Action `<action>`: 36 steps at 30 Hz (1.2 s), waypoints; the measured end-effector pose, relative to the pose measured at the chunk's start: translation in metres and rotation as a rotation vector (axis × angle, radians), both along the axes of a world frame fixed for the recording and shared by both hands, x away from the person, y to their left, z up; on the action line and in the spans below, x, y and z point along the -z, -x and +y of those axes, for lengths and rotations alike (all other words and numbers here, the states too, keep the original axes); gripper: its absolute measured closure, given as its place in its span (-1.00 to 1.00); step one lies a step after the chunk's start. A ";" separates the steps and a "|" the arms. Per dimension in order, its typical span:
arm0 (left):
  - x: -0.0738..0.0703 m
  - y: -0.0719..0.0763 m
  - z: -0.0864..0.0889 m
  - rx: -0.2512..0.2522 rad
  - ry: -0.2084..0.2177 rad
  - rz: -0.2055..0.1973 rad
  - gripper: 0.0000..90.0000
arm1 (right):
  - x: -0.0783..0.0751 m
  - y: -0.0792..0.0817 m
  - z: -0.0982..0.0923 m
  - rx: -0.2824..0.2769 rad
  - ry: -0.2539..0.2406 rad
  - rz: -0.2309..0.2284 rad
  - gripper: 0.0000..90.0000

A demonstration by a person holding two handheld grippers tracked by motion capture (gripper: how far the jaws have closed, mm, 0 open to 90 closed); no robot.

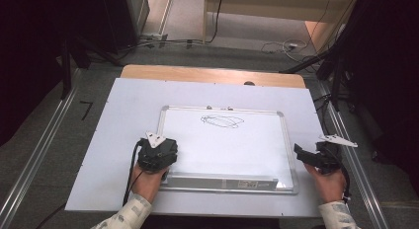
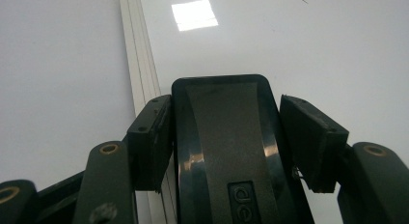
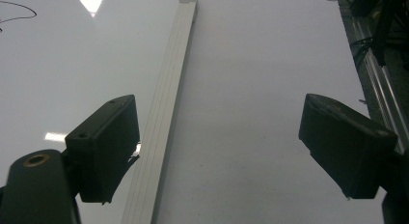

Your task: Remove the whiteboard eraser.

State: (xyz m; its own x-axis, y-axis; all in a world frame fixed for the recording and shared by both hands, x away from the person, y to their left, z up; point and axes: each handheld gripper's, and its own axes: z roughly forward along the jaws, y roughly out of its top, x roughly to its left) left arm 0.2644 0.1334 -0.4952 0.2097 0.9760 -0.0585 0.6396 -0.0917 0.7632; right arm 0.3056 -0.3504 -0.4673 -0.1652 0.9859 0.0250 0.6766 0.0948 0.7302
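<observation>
A white whiteboard (image 1: 232, 150) with a silver frame lies flat on the table, a black scribble (image 1: 222, 121) near its far edge. My left gripper (image 1: 157, 155) sits at the board's near left corner. In the left gripper view its jaws (image 2: 226, 102) are shut on a black eraser (image 2: 224, 142) that rests on the board (image 2: 289, 50) beside the frame strip (image 2: 140, 64). My right gripper (image 1: 309, 157) hovers at the board's right edge. Its jaws (image 3: 219, 108) stand wide open with nothing between them, the left pad over the frame (image 3: 173, 69).
A large white sheet (image 1: 128, 105) covers the wooden table (image 1: 212, 73) under the board. A pen tray (image 1: 222, 182) runs along the board's near edge. Metal rails (image 1: 44, 145) flank the table on the floor. Cables and dark stands (image 1: 336, 66) lie beyond it.
</observation>
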 end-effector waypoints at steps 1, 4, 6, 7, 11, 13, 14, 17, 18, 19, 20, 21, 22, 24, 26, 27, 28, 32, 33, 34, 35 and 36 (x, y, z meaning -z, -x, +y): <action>0.000 0.000 0.000 -0.002 0.006 0.002 -0.14 | 0.000 0.000 0.000 0.000 0.000 0.000 -0.71; 0.001 0.000 0.000 -0.006 0.010 0.008 -0.15 | 0.000 0.000 0.000 0.001 0.000 0.000 -0.71; 0.001 0.000 0.000 -0.011 0.006 0.007 -0.15 | 0.000 0.000 0.000 0.000 0.000 0.001 -0.71; 0.002 0.000 -0.001 -0.012 0.005 0.007 -0.15 | 0.000 0.000 0.000 0.001 0.002 0.001 -0.71; 0.002 0.001 -0.002 -0.025 0.006 0.011 -0.16 | 0.000 0.000 0.000 0.000 0.002 0.001 -0.71; 0.003 0.001 -0.003 -0.030 0.007 0.010 -0.16 | 0.000 0.000 0.000 0.000 0.002 0.001 -0.71; 0.003 0.001 -0.003 -0.031 0.009 0.011 -0.17 | 0.000 0.000 0.000 0.000 0.002 0.001 -0.71; 0.003 0.001 -0.003 -0.034 0.014 0.011 -0.17 | 0.000 0.000 0.000 0.000 0.002 0.001 -0.71; 0.003 0.001 -0.003 -0.036 0.015 0.012 -0.17 | 0.000 0.000 0.000 0.000 0.002 0.001 -0.71; 0.003 0.001 -0.003 -0.037 0.016 0.013 -0.17 | 0.000 0.000 0.000 0.001 0.003 0.001 -0.71; 0.003 0.001 -0.003 -0.038 0.019 0.014 -0.17 | 0.000 0.000 0.000 0.000 0.003 0.002 -0.71; 0.003 0.001 -0.003 -0.038 0.017 0.015 -0.17 | 0.000 0.000 0.000 0.001 0.003 0.001 -0.71; 0.003 0.001 -0.003 -0.038 0.017 0.016 -0.15 | 0.000 0.000 0.000 0.000 0.002 0.000 -0.71; 0.003 0.000 -0.002 -0.038 0.020 0.020 -0.15 | 0.000 0.000 0.000 0.001 0.001 0.001 -0.71; 0.002 0.000 -0.003 -0.030 0.011 0.016 -0.14 | 0.000 0.000 0.000 0.001 0.002 0.002 -0.71; 0.002 0.000 -0.003 -0.027 0.007 0.014 -0.14 | 0.000 0.000 0.000 0.001 0.001 0.001 -0.71; 0.002 0.000 -0.003 -0.024 -0.001 0.011 -0.13 | 0.000 0.000 0.000 0.001 0.002 0.001 -0.71; 0.001 0.001 -0.005 -0.016 -0.015 -0.009 -0.10 | 0.000 0.000 0.000 0.001 0.001 0.003 -0.71; 0.001 0.001 -0.005 -0.013 -0.016 -0.010 -0.10 | 0.000 -0.001 0.000 0.003 0.001 0.003 -0.71; 0.001 0.001 -0.006 -0.011 -0.018 -0.012 -0.09 | 0.001 -0.002 0.001 0.003 -0.001 0.005 -0.71; 0.001 0.001 -0.006 -0.009 -0.021 -0.013 -0.09 | 0.001 -0.002 0.001 0.003 -0.001 0.005 -0.71; 0.002 0.001 -0.007 -0.013 -0.022 -0.020 -0.09 | 0.001 -0.002 0.001 0.005 -0.002 0.007 -0.71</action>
